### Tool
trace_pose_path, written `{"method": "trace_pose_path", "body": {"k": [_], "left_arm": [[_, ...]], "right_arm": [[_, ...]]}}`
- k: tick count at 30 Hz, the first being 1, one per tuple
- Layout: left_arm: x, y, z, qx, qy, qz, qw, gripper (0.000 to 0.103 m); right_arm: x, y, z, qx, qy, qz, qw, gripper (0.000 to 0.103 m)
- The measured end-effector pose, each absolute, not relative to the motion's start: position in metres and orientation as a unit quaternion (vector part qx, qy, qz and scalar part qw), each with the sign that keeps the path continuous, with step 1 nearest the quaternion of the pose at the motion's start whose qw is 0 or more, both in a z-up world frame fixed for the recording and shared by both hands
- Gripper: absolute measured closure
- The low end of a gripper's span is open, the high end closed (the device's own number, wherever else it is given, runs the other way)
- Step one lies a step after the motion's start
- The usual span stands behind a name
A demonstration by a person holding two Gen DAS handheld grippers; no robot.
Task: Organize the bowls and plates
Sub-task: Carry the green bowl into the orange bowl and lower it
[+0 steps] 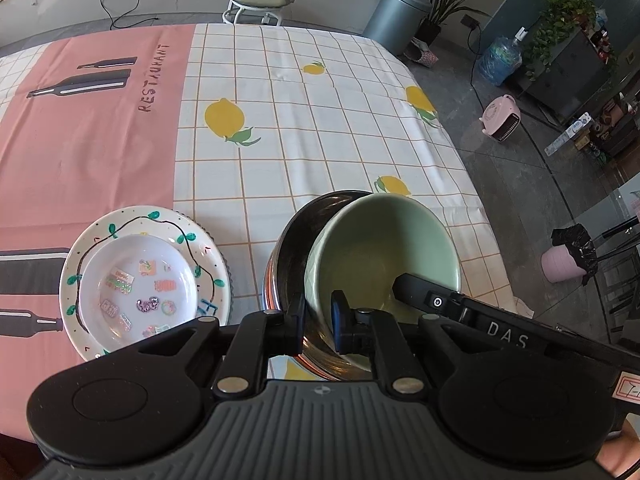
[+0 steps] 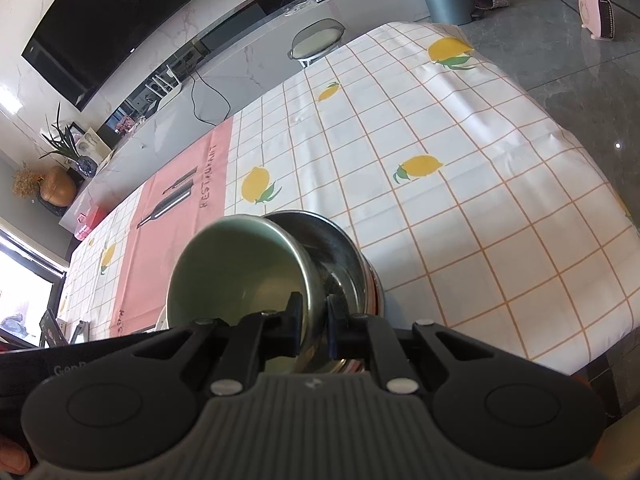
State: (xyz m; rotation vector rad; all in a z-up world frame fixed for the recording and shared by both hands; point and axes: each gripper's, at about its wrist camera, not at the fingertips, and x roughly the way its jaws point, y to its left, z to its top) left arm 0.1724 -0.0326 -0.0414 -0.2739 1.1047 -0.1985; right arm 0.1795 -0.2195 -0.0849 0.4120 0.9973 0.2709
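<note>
A pale green bowl (image 1: 384, 248) leans tilted inside a steel bowl (image 1: 292, 248) on the checked tablecloth. My left gripper (image 1: 319, 320) is shut on the green bowl's near rim, one finger outside the wall and one inside. My right gripper (image 2: 313, 318) is shut on the same green bowl (image 2: 240, 272) at another part of the rim, with the steel bowl (image 2: 344, 248) just to its right. One of the right gripper's fingers (image 1: 424, 300) shows inside the green bowl in the left wrist view. Left of the bowls, a small white dish with stickers (image 1: 140, 284) sits on a leaf-patterned plate (image 1: 120, 224).
The lemon-print tablecloth (image 1: 320, 120) stretches away behind the bowls, with a pink panel (image 1: 100, 140) on the left. The table's right edge drops to the floor beside the bowls. A stool (image 1: 260, 0) and a grey bin (image 1: 400, 12) stand beyond the far edge.
</note>
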Motion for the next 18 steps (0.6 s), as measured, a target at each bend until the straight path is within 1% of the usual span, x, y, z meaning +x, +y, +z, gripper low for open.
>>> {"method": "trace_pose_path", "body": {"k": [10,18], "left_arm": [[0.174,-0.029,-0.039,-0.119,0.514,-0.089,0.845,0.088],[0.173,-0.034,-0.034,-0.089,0.501,-0.084,0.857,0.088]], "right_arm": [[0.189,-0.193,-0.084,0.074,0.475,0.128,0.867,0.095],[0.195,-0.183,-0.086,0.022,0.473,0.124,0.872,0.095]]}}
